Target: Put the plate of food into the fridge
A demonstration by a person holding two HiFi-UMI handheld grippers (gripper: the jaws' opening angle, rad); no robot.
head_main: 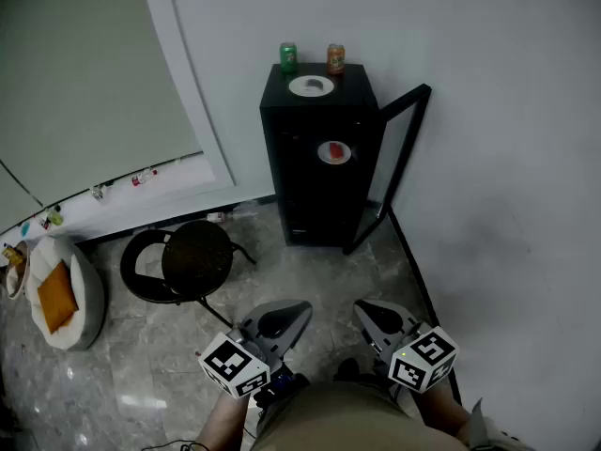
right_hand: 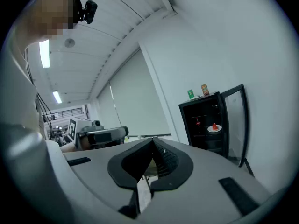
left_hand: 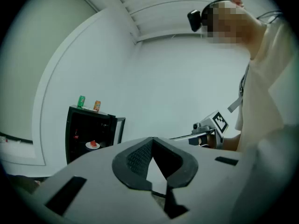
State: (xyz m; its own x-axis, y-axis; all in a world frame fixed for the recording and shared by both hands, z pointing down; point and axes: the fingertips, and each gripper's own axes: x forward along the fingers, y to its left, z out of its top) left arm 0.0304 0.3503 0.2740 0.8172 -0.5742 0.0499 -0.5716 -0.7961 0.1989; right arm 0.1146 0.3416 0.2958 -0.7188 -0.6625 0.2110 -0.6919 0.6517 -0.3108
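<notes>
Looking down, the head view alone takes in the marble floor (head_main: 319, 275), a black stool (head_main: 192, 259) and a round white seat with an orange cushion (head_main: 58, 294) at the far left. None of these appears in the gripper views. The right gripper view alone shows the ceiling lights (right_hand: 45, 53) and a long room beyond the person. The left gripper view looks past its own jaws to the other gripper, held level beside the person's body.

The black fridge (head_main: 293, 186) stands against the white wall with its glass door (head_main: 402, 153) swung wide to the right. The plate of food (head_main: 334, 151) sits on a shelf inside the fridge, a red piece on a white plate. On the fridge top are a white dish (head_main: 311, 85), a green can (head_main: 288, 57) and an orange can (head_main: 335, 58), the cans at the back edge.

The left gripper (head_main: 303, 308) and the right gripper (head_main: 362, 308) hang side by side low in the head view, well apart from the fridge and pointing towards it. Each gripper's own view shows the dark ribbed pads pressed tip to tip. Both are clenched on nothing and touch nothing.
</notes>
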